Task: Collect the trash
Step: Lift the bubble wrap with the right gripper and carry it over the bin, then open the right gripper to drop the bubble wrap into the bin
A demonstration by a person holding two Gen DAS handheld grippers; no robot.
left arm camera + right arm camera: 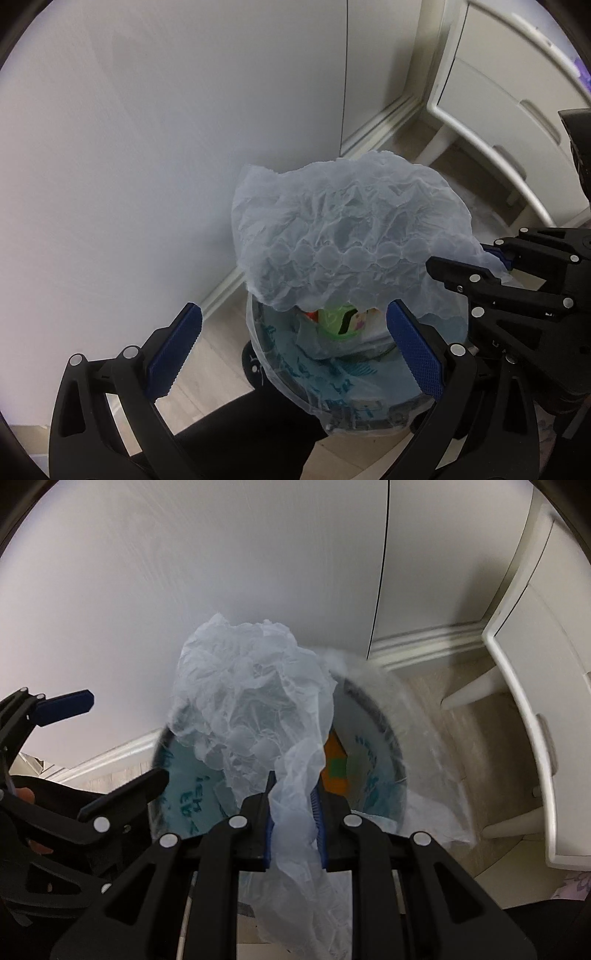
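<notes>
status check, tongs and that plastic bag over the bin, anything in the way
Right tongs shut on crumpled plastic bag. Left tongs open, empty. Bag hangs above lined bin, trash already inside. Nothing blocking the bin mouth.

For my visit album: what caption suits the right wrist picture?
Right claw pinching a crumpled plastic bag above a lined trash bin.

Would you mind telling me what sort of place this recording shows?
Probably a room in a home: a lined trash bin stands by a white wall with a baseboard, beside a white cabinet on wood-look flooring.
</notes>
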